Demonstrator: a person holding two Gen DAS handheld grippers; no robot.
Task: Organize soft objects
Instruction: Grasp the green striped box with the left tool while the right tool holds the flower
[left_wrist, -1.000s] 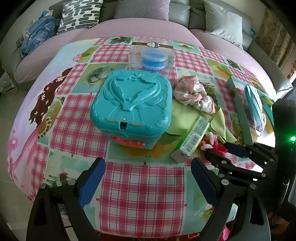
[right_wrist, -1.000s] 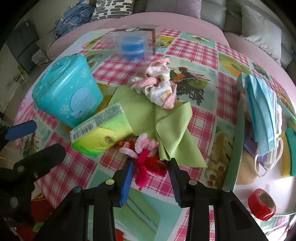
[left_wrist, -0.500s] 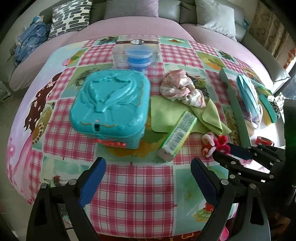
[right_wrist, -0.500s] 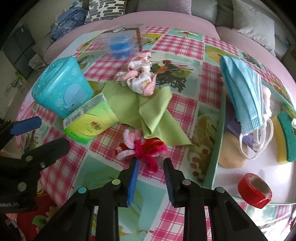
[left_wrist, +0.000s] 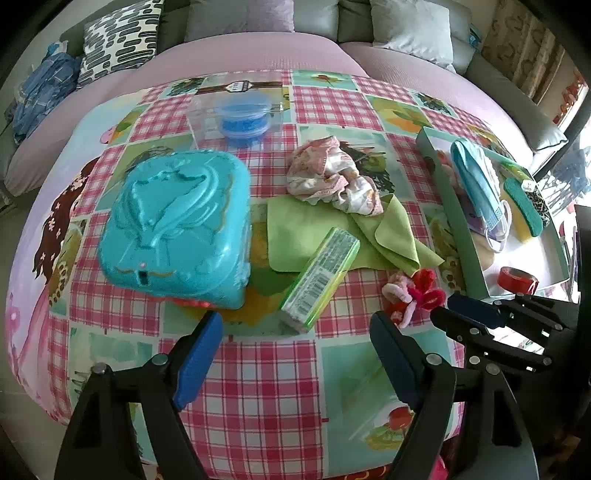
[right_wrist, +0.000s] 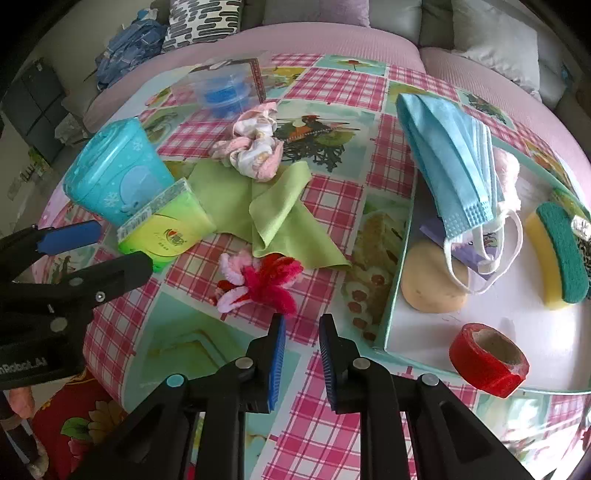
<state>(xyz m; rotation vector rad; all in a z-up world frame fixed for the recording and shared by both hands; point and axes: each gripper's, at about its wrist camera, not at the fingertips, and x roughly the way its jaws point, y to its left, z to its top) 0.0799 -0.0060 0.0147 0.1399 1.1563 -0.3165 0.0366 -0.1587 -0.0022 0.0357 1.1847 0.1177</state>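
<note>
A red and pink pipe-cleaner flower (right_wrist: 260, 282) (left_wrist: 413, 293) lies on the checked tablecloth, just ahead of my right gripper (right_wrist: 301, 323), which is open a narrow gap and empty. A green cloth (right_wrist: 273, 206) (left_wrist: 332, 230) lies beyond it, with crumpled pink socks (right_wrist: 253, 147) (left_wrist: 332, 181) on its far edge. A green tissue pack (right_wrist: 166, 229) (left_wrist: 321, 278) leans on the cloth. My left gripper (left_wrist: 295, 332) is wide open and empty, near the table's front edge.
A teal plastic case (left_wrist: 177, 225) (right_wrist: 114, 173) stands left. A clear box with a blue tub (left_wrist: 240, 114) sits at the back. A green-rimmed tray (right_wrist: 400, 266) on the right holds a blue face mask (right_wrist: 447, 155), a sponge (right_wrist: 557, 254), red tape (right_wrist: 487, 358) and a beige lump (right_wrist: 432, 280).
My right gripper has pulled back from the pipe-cleaner flower, which now lies free ahead of the fingertips, and its jaws have narrowed. The left view shifted slightly back and right.
</note>
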